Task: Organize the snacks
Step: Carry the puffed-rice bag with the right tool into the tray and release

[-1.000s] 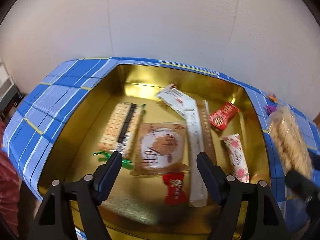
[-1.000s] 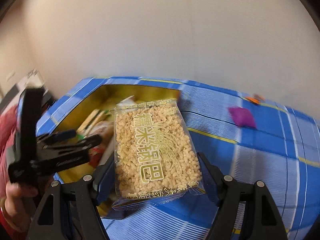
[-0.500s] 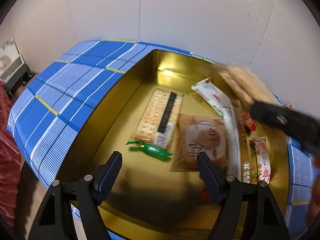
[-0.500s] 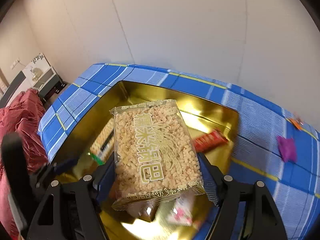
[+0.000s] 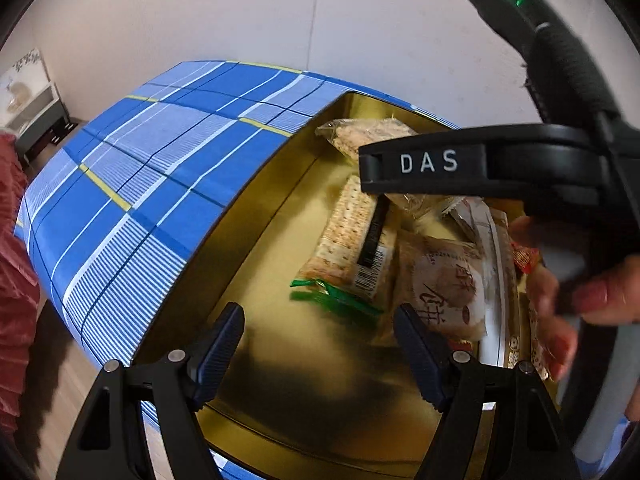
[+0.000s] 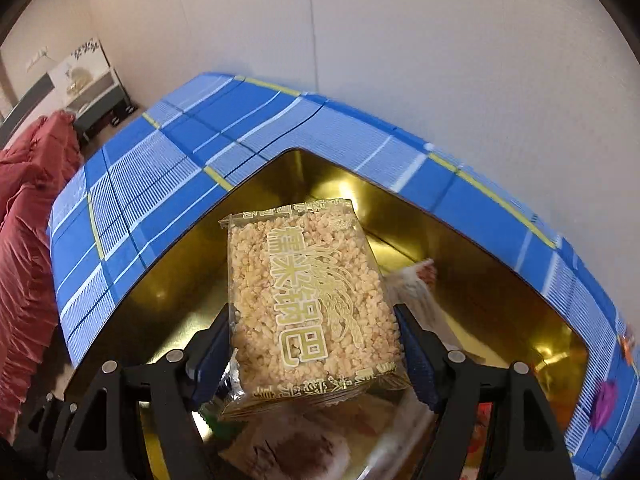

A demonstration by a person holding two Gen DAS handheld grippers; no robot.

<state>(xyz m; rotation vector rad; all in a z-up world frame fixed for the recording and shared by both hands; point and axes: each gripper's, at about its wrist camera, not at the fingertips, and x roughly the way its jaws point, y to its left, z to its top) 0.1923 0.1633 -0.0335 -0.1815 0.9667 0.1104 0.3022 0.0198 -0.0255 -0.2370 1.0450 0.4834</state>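
Gripping a clear bag of puffed rice (image 6: 310, 304) between both fingers of the right gripper (image 6: 316, 350), gold lettering and a rice-stalk drawing facing up, pale clumped grains showing through. Hanging above the gold tray (image 6: 472, 280), toward its far left corner, tilted with the far end higher. Spreading wide and holding nothing, the left gripper (image 5: 320, 344), hovering over the near part of the tray (image 5: 280, 216). Lying inside: a cracker pack (image 5: 352, 236) with a dark stripe, a green candy wrapper (image 5: 332, 294) just near of it, a round pastry pack (image 5: 448, 280) to the right. Covering much of the right side, the black body of the right gripper (image 5: 480, 164) marked DAS, hiding most of the bag (image 5: 368, 136). Blurring badly at the right: a red wrapper (image 5: 526, 258) and the person's fingers (image 5: 600, 296). Sitting under everything, a blue plaid cloth (image 5: 140, 184).
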